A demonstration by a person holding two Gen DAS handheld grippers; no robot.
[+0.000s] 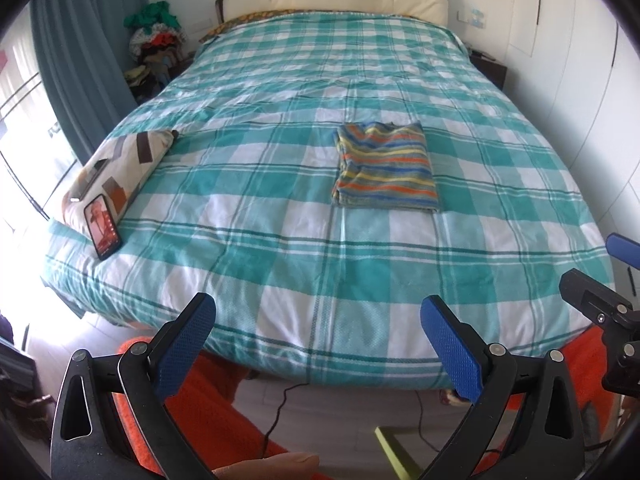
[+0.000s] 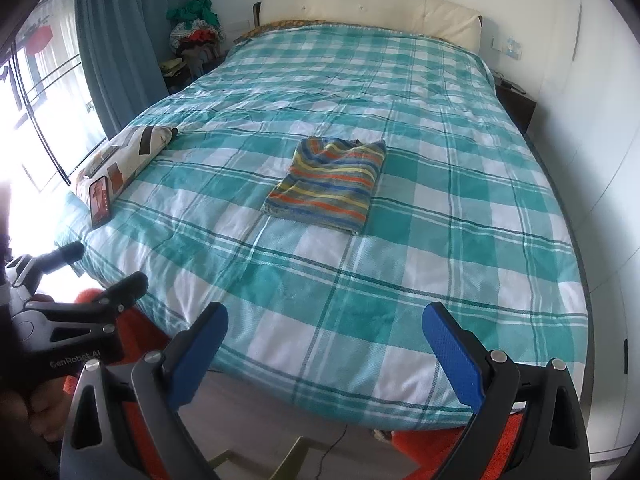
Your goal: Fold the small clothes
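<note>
A small striped garment [image 1: 386, 166] [image 2: 330, 184], in orange, blue, yellow and green, lies folded into a neat rectangle on the middle of the bed [image 1: 320, 264] [image 2: 400, 280]. My left gripper [image 1: 318, 320] hangs open over the foot edge of the bed, well short of the garment, holding nothing. My right gripper [image 2: 326, 328] is open too and empty, also back at the foot of the bed. Part of the right gripper [image 1: 600, 300] shows at the right edge of the left wrist view. The left gripper [image 2: 80, 300] shows at the left of the right wrist view.
A patterned pillow [image 1: 120, 168] [image 2: 124, 152] lies at the bed's left edge with a phone [image 1: 102, 226] [image 2: 100, 200] leaning on it. Clothes are piled [image 1: 156, 40] at the head-left corner. A nightstand [image 2: 516, 100] stands right. A cable [image 1: 280, 412] and orange fabric [image 1: 200, 408] lie below.
</note>
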